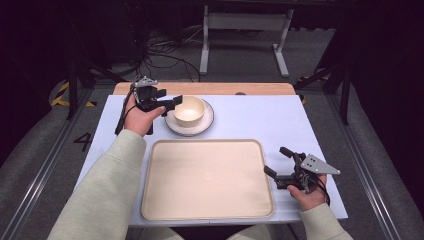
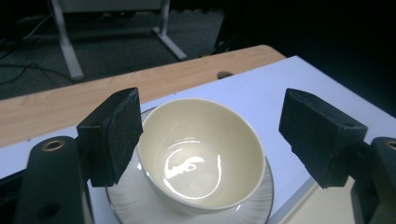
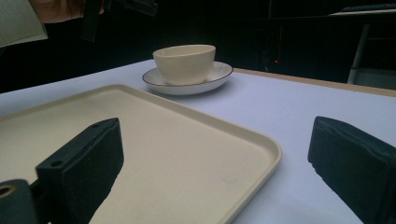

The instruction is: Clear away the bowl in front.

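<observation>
1. The left gripper is held at the left side of a cream bowl, with its jaws spread wide and nothing clamped between them.
2. In the left gripper view the bowl sits between the two jaws: one jaw stands just beside the rim, perhaps touching (I cannot tell), and the other stands clear of it.
3. The bowl stands upright in a white saucer with a dark rim line, which lies just under and ahead of that gripper.
4. The right gripper rests low at the right edge of a cream tray, jaws apart and holding nothing.
5. Seen from the right gripper, the tray's near corner lies between its jaws, and the bowl and saucer sit well ahead, beyond the tray.
6. All of it lies on a pale blue table.
</observation>
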A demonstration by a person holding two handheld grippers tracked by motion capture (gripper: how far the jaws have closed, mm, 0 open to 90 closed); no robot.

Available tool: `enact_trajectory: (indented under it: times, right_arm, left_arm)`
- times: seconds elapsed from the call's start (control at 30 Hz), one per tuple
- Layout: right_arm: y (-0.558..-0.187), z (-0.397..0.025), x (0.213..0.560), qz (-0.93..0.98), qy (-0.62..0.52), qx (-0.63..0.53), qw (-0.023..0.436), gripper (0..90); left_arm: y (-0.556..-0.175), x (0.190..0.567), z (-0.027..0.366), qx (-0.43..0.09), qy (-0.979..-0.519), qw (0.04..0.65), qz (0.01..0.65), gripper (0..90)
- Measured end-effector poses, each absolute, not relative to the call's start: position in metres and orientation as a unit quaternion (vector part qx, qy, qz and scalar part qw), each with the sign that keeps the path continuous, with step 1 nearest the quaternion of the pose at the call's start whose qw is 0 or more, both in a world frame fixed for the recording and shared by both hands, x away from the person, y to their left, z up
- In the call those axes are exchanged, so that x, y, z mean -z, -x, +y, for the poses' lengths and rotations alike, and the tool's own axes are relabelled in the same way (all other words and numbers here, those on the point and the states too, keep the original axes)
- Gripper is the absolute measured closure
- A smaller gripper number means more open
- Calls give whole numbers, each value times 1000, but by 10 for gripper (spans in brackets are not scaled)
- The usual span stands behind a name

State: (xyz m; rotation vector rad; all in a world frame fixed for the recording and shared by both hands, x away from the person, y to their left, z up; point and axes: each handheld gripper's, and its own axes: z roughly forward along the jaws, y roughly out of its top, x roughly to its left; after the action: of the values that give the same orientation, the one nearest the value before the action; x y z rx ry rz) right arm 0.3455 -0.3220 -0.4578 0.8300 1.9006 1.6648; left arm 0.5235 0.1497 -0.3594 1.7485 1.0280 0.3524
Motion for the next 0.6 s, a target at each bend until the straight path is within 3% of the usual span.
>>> enact_trajectory:
  times: [0.13, 0.6]
  right_arm:
    - [-345, -322, 458, 692, -302, -610, 240, 41]
    - [-344, -323, 458, 690, -299, -615, 237, 50]
  left_arm:
    - [-532, 364, 147, -134, -737, 490, 446, 309]
    - [-553, 388, 142, -104, -739, 446, 494, 399]
